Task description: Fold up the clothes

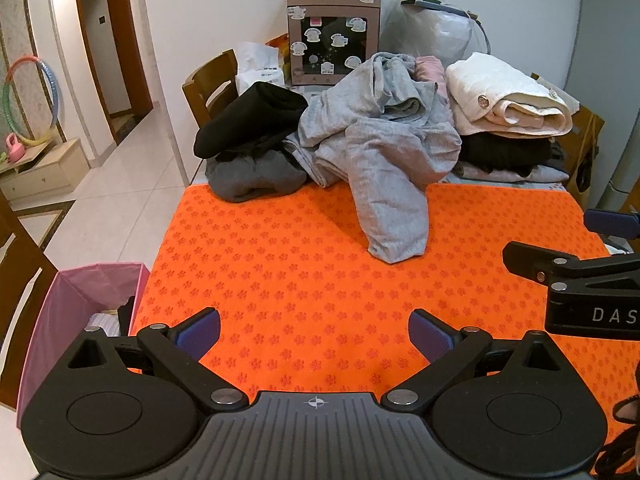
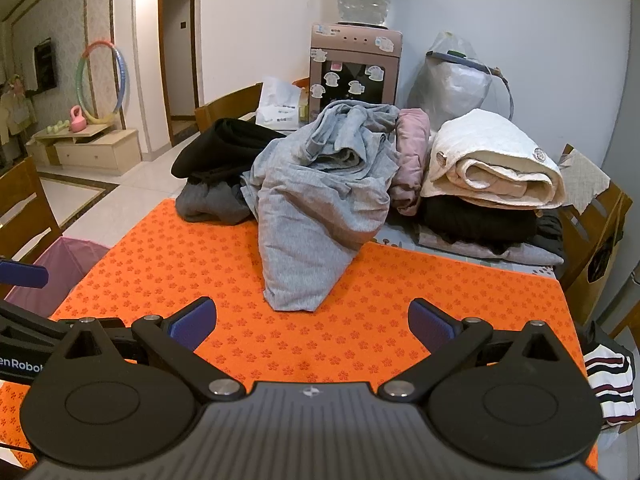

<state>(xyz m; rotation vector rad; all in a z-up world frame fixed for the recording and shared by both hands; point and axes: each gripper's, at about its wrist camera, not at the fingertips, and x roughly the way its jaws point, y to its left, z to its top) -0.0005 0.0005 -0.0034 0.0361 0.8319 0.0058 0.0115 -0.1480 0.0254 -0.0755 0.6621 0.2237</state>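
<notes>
A crumpled light grey garment (image 1: 380, 148) lies at the far side of the orange flower-patterned mat (image 1: 300, 280), one leg or sleeve hanging toward me; it also shows in the right wrist view (image 2: 320, 200). My left gripper (image 1: 316, 332) is open and empty above the mat's near part. My right gripper (image 2: 312, 320) is open and empty, just short of the grey garment's near end. The right gripper also shows at the right edge of the left wrist view (image 1: 560, 240). The mat shows in the right wrist view too (image 2: 460, 288).
Behind the grey garment lie a black garment (image 1: 252, 120) on a dark grey one (image 1: 256, 176), a pink one (image 2: 412, 152), and a rolled white quilted jacket (image 1: 508, 96) on dark folded clothes. A water dispenser (image 1: 332, 28), wooden chairs, a pink bin (image 1: 80, 320) and a striped garment (image 2: 612, 380) stand around.
</notes>
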